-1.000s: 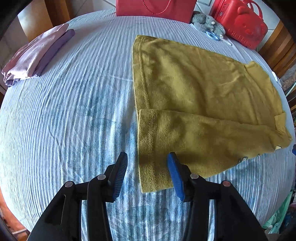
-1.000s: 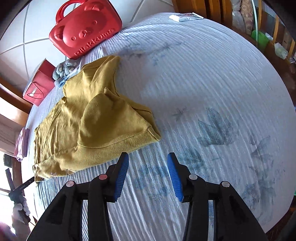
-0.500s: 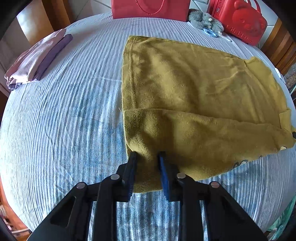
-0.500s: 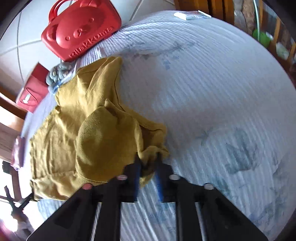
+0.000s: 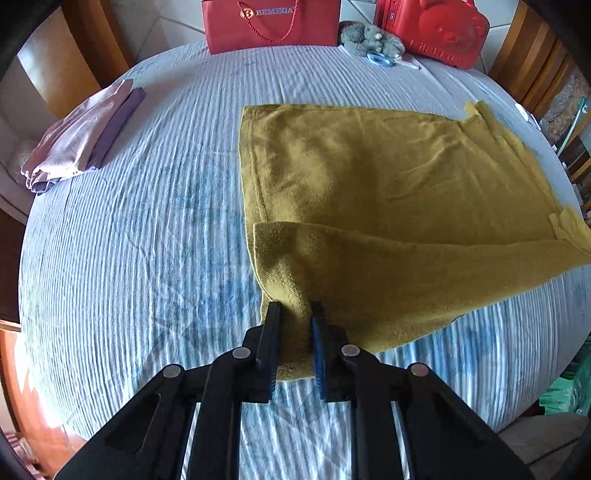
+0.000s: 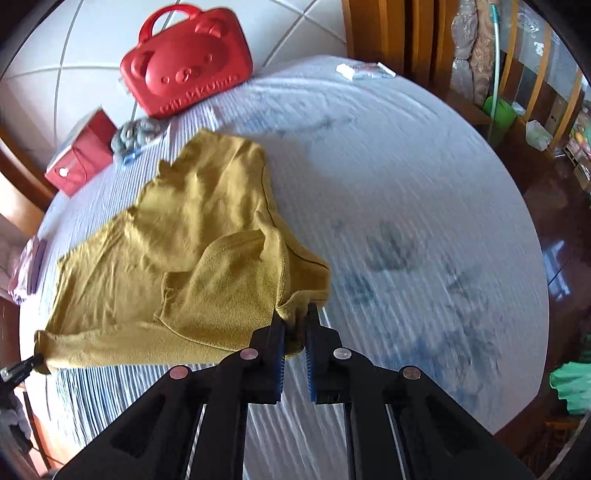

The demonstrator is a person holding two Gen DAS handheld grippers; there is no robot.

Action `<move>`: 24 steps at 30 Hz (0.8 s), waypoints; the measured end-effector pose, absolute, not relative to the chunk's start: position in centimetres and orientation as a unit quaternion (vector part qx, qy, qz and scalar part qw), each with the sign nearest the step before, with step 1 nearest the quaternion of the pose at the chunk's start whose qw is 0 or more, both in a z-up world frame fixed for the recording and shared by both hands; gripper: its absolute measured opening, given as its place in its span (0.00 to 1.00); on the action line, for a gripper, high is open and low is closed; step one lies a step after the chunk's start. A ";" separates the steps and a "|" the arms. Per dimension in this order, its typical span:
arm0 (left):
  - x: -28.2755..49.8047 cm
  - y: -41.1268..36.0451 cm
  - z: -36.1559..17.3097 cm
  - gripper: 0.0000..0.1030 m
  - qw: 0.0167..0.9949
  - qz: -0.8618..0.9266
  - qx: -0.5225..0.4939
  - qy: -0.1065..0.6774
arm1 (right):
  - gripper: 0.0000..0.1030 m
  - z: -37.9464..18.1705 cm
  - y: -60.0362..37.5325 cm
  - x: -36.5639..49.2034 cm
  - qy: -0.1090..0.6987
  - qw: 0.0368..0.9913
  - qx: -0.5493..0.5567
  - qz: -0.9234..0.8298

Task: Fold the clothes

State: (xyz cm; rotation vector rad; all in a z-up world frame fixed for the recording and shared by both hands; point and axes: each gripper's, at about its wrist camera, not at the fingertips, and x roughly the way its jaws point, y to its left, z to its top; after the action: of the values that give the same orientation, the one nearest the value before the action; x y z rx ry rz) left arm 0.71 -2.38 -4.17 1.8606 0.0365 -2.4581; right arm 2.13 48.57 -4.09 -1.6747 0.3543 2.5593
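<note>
At nine o'clock on the round counter (image 5: 110, 258), with its blue-and-white striped cloth, a folded lilac pile (image 5: 79, 142) sits apart from the work. Toward the middle and out to three o'clock lies the mustard-yellow sweater (image 5: 388, 177), spread mostly flat with its near edge already turned over on itself.

The left gripper (image 5: 295, 314) has its jaws closed narrowly on the sweater's near-left hem corner, a ridge of knit bunched up between them. The right gripper (image 6: 295, 317) likewise pinches a gathered wad at the garment's other near end, which looks lifted off the cloth while the rest sags and drapes behind it.

The knit looks soft, light and limp: I judge it will stretch and droop between the two holds instead of keeping an edge, and it seems fuzzy enough not to slip. Corners and hems are the sensible places to hold, kept taut between both sides.

At twelve o'clock a red paper bag (image 5: 271, 22) reads "BEMEGA", the rest cut off. Right of it, past a grey plush toy (image 5: 369, 37), stands a red bear-faced case (image 6: 186, 70); its embossed lettering is too blurred to read surely.
</note>
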 end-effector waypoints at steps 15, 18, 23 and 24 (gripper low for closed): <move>-6.9 -6.2 -1.1 0.46 0.029 -0.826 0.561 0.047 | 0.35 -0.8 47.4 -7.4 0.031 0.010 -0.518 0.855; -11.0 -8.9 -3.1 0.46 0.026 -0.818 0.573 0.050 | 0.35 -0.8 46.1 -12.3 0.028 -0.023 -0.520 0.854; -15.5 -10.3 -5.6 0.46 0.026 -0.800 0.597 0.055 | 0.35 -2.8 43.9 -18.8 0.011 -0.058 -0.540 0.840; -16.1 -10.4 -6.0 0.46 0.026 -0.798 0.600 0.055 | 0.35 -3.3 43.5 -19.9 0.004 -0.063 -0.545 0.836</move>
State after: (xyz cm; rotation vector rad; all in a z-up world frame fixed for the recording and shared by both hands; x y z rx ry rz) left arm -16.13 -10.38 -5.97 1.8550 0.1697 -2.4652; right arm -19.88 43.51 -3.33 -1.7848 0.0125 2.7380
